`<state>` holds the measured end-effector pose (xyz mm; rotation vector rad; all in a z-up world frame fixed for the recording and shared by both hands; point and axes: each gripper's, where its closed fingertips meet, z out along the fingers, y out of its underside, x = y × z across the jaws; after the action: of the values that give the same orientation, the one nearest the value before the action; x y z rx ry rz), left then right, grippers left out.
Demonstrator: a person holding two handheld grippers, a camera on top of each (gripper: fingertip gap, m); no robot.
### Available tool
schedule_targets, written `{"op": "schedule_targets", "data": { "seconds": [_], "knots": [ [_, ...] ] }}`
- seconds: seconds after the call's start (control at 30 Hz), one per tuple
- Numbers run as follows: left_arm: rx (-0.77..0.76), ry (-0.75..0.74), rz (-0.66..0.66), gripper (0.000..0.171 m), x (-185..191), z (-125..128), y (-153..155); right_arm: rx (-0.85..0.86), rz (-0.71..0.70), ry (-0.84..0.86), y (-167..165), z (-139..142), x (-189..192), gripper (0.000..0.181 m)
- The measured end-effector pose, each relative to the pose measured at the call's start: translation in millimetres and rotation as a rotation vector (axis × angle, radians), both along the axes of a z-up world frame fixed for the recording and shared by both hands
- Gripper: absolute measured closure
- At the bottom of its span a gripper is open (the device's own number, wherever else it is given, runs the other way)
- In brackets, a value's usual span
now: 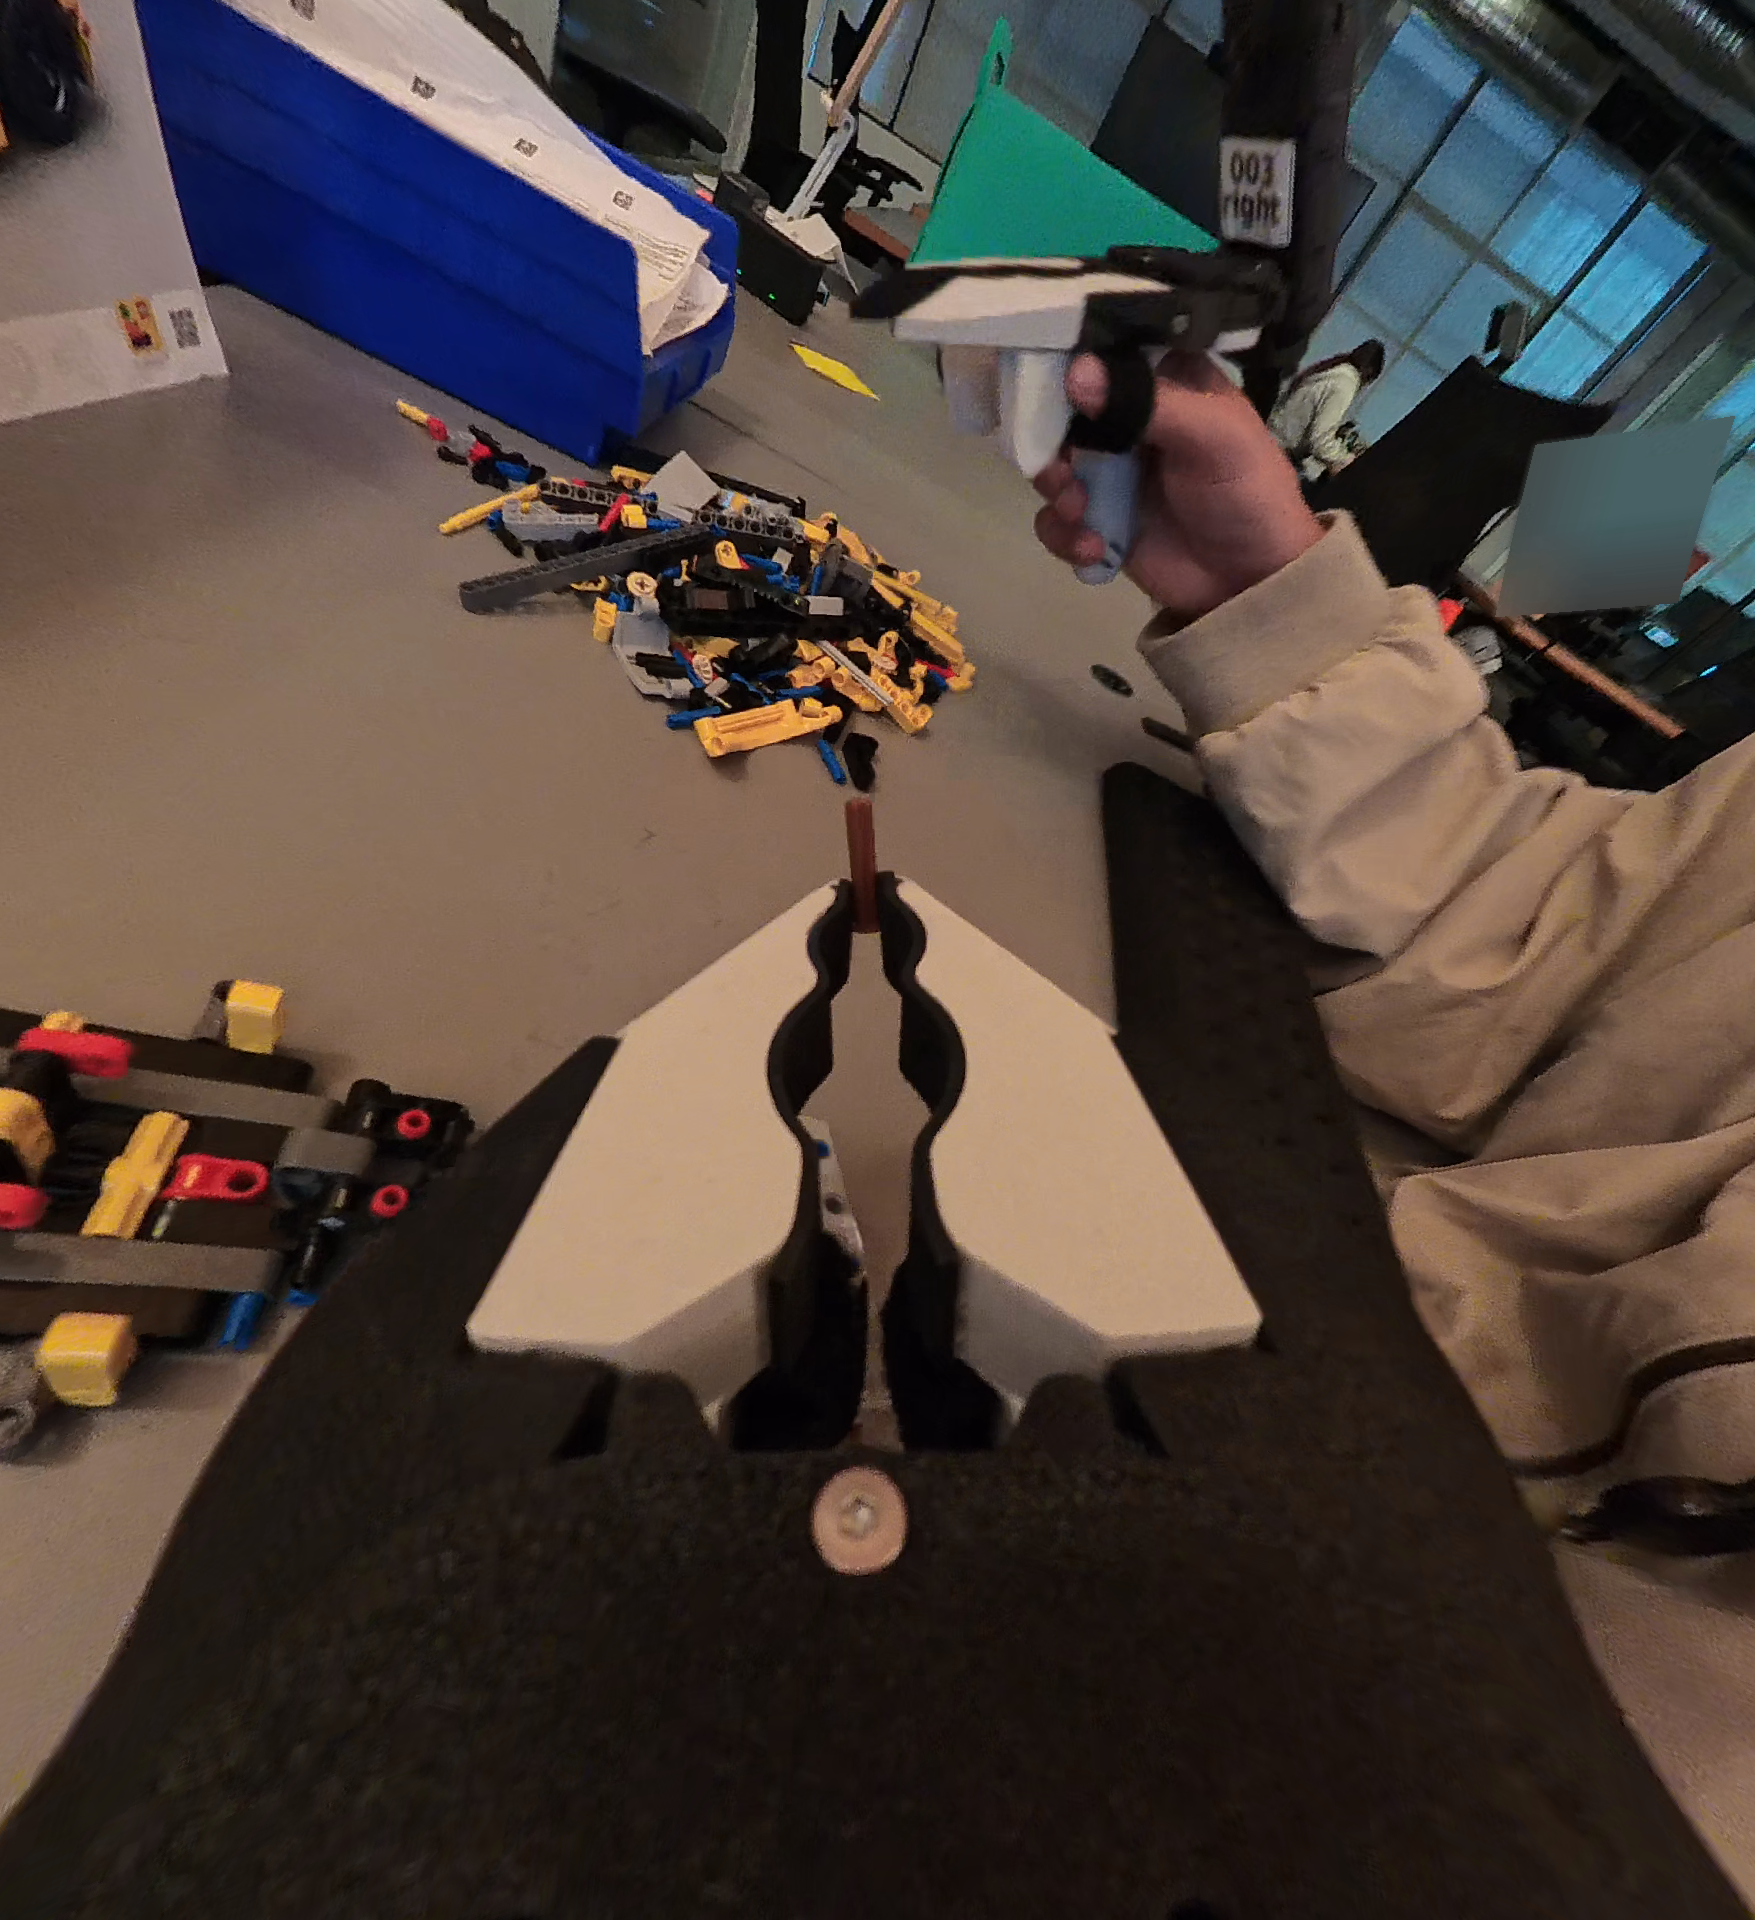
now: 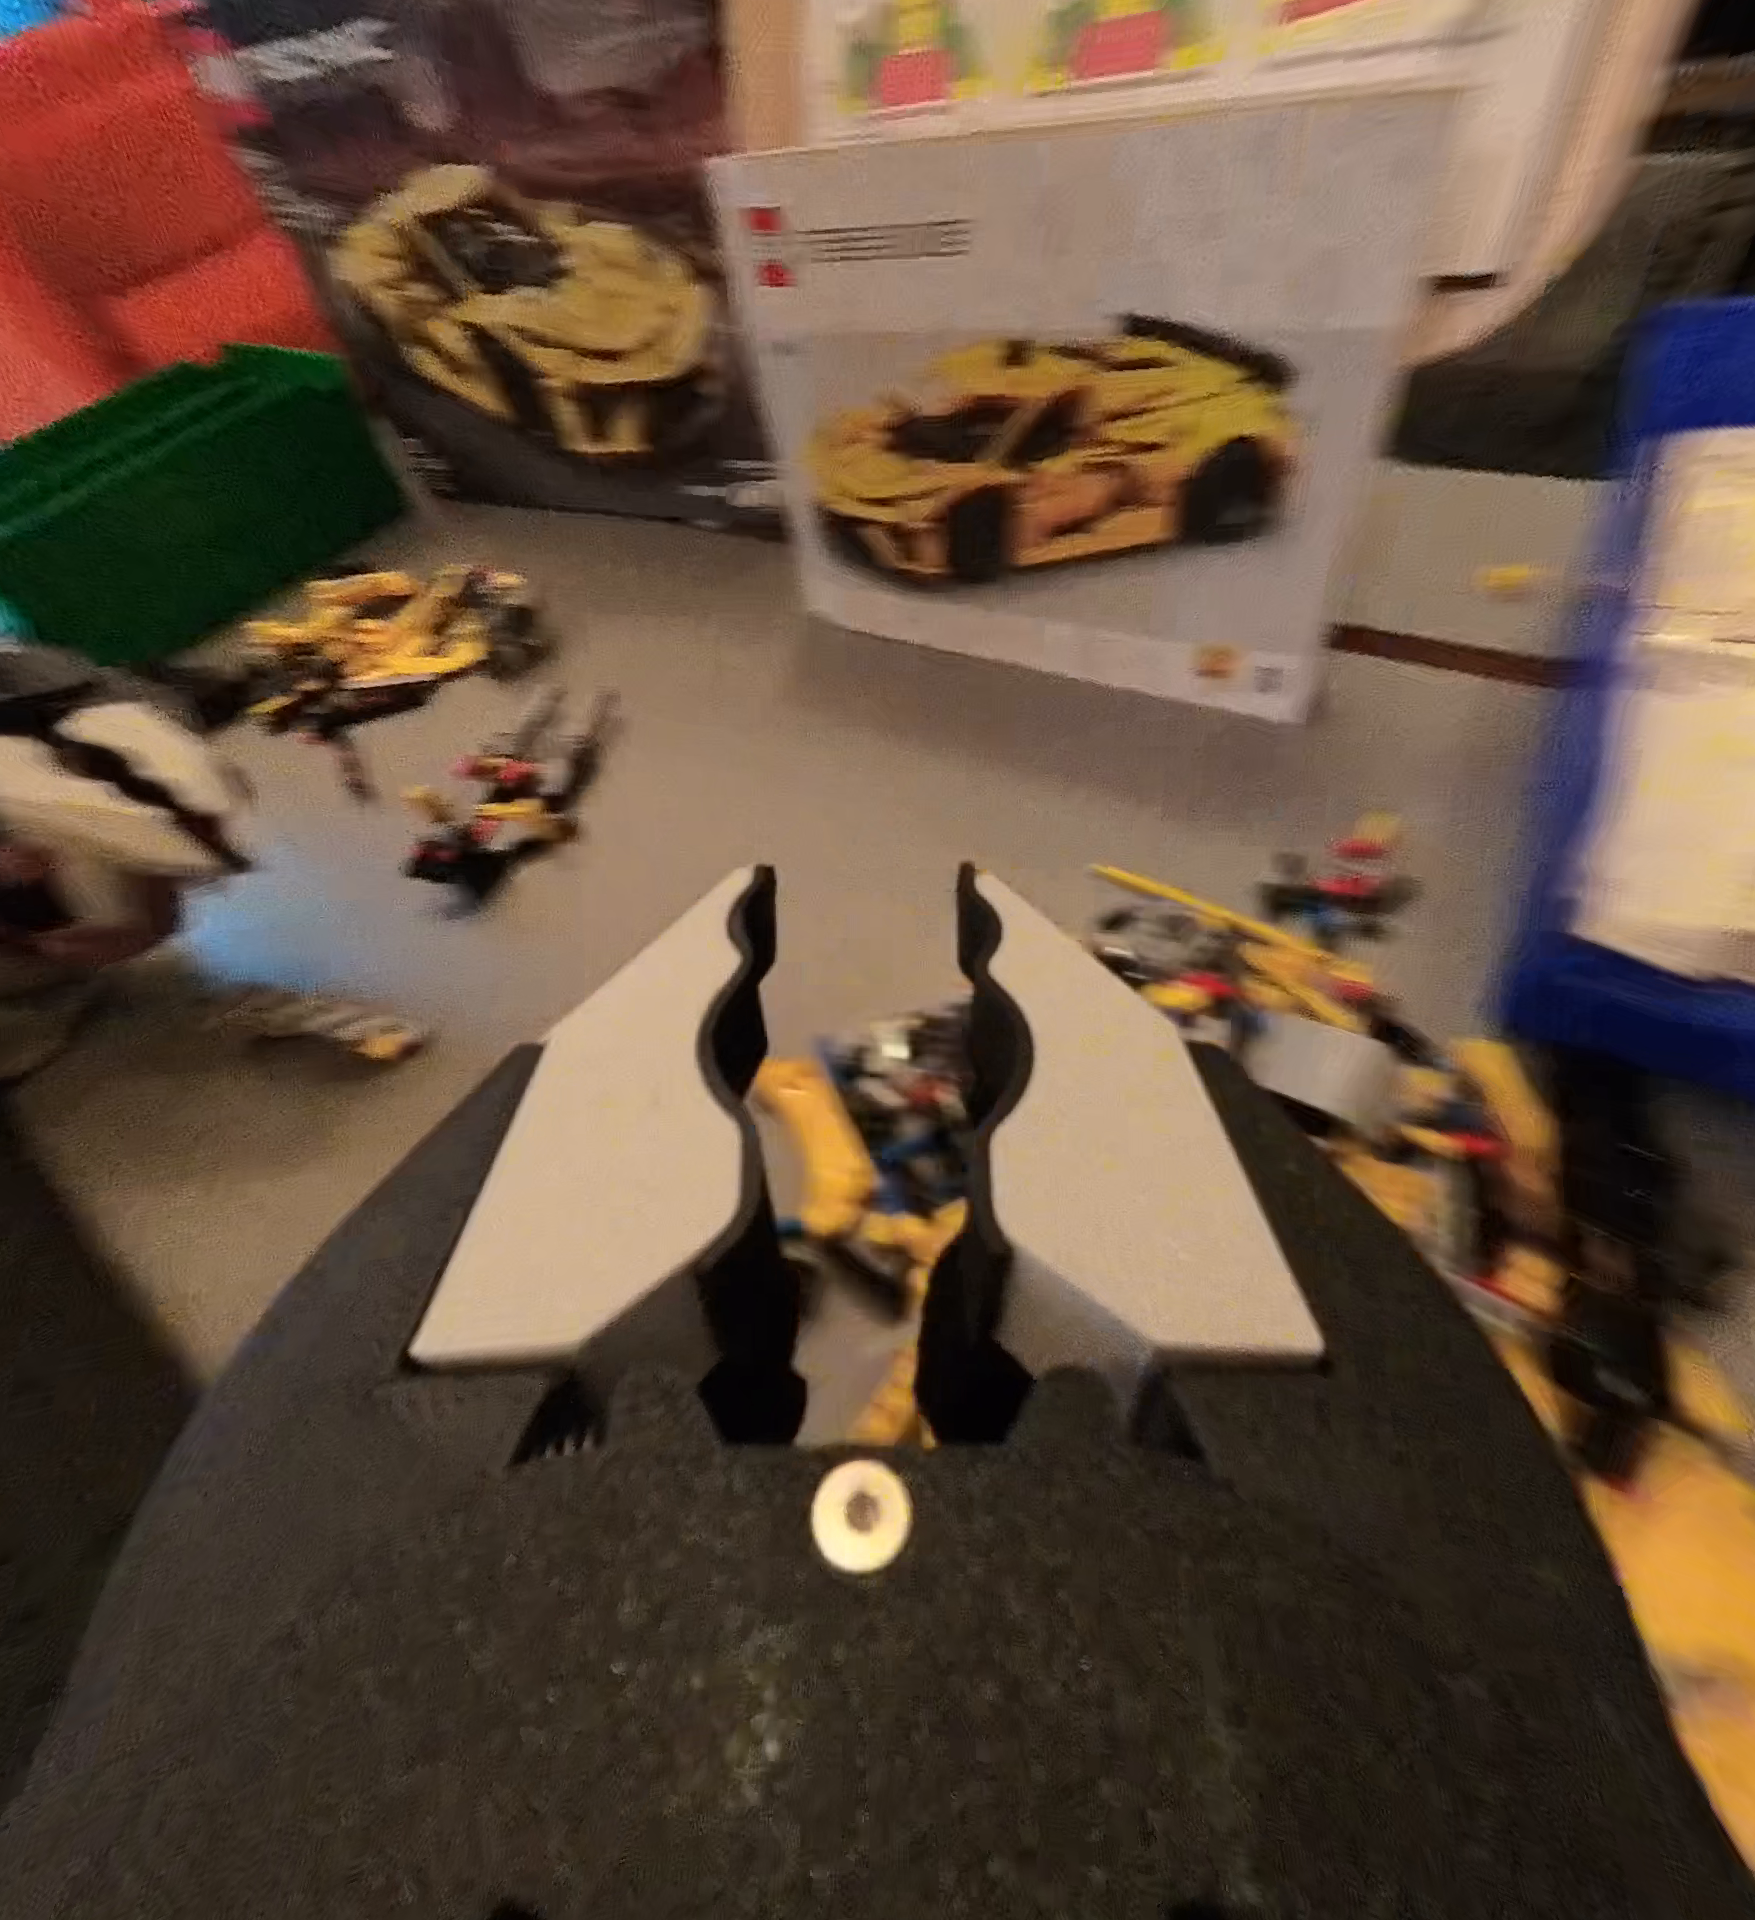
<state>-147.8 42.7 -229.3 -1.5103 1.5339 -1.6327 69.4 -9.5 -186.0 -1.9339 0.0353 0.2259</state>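
Spreading across the frame, the grey table (image 1: 229, 665) carries a blue bin (image 1: 416, 239) with papers on top, a propped box panel (image 2: 1070, 416) picturing a yellow car, and a green bin (image 2: 166, 499) off to one side. Nearer lies a heap of loose building pieces (image 1: 738, 613), yellow, black and blue, and a part-built assembly (image 1: 125, 1174) of black beams with red and yellow connectors sits beside the left gripper (image 1: 860, 894). That gripper is clenched on a small brown axle pin (image 1: 858, 847), which sticks out past its tips, above the table. The right gripper (image 2: 865, 883), held by a hand (image 1: 1195, 488) in a beige sleeve, is released and grasps nothing, hanging over the heap; its view is blurred.
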Motion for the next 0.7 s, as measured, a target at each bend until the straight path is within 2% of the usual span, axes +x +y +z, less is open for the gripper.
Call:
{"op": "schedule_targets", "data": {
  "seconds": [0.07, 0.13, 0.2, 0.27, 0.4, 0.47, 0.53, 0.57, 0.6, 0.67, 0.7],
  "knots": [
    [0.078, -0.037, -0.005, 0.167, 0.6, 2.0, -4.3, 0.044, 0.301, 0.21, 17.2, 4.0, -88.4, 0.143],
    [0.123, -0.08, -0.014, 0.168, 0.6, 6.4, -9.7, 0.128, 0.536, 0.424, 25.7, 15.6, -161.4, 0.146],
    [0.124, -0.088, -0.022, 0.167, 0.3, 7.5, -12.9, 0.134, 0.651, 0.505, 35.0, 9.8, -204.9, 0.153],
    [0.102, -0.066, -0.016, 0.167, 1.0, 4.7, -11.1, 0.062, 0.651, 0.426, 46.6, -13.2, -221.8, 0.154],
    [0.058, -0.068, -0.022, 0.167, 0.7, 7.2, -11.0, 0.051, 0.641, 0.392, 53.8, -23.4, -229.2, 0.154],
    [0.056, -0.053, -0.031, 0.168, 1.1, 5.3, -13.6, 0.037, 0.65, 0.394, 54.4, -28.7, -233.5, 0.178],
    [0.065, -0.047, -0.015, 0.167, 2.6, 4.4, -12.1, 0.037, 0.626, 0.381, 56.3, -29.9, -228.2, 0.178],
    [0.065, -0.032, -0.011, 0.155, 2.2, 2.7, -10.8, 0.068, 0.58, 0.38, 58.2, -24.6, -216.7, 0.178],
    [0.068, 0.011, -0.009, 0.136, 0.8, -3.9, -8.1, 0.094, 0.513, 0.372, 59.7, -19.4, -196.7, 0.178],
    [0.098, 0.141, -0.049, 0.132, -5.7, -27.1, -5.6, 0.054, 0.314, 0.311, 60.3, -23.5, -133.8, 0.178],
    [0.142, 0.21, -0.06, 0.132, -8.8, -40.0, -3.8, -0.011, 0.172, 0.221, 55.7, -34.9, -91.6, 0.178]
  ]
}}
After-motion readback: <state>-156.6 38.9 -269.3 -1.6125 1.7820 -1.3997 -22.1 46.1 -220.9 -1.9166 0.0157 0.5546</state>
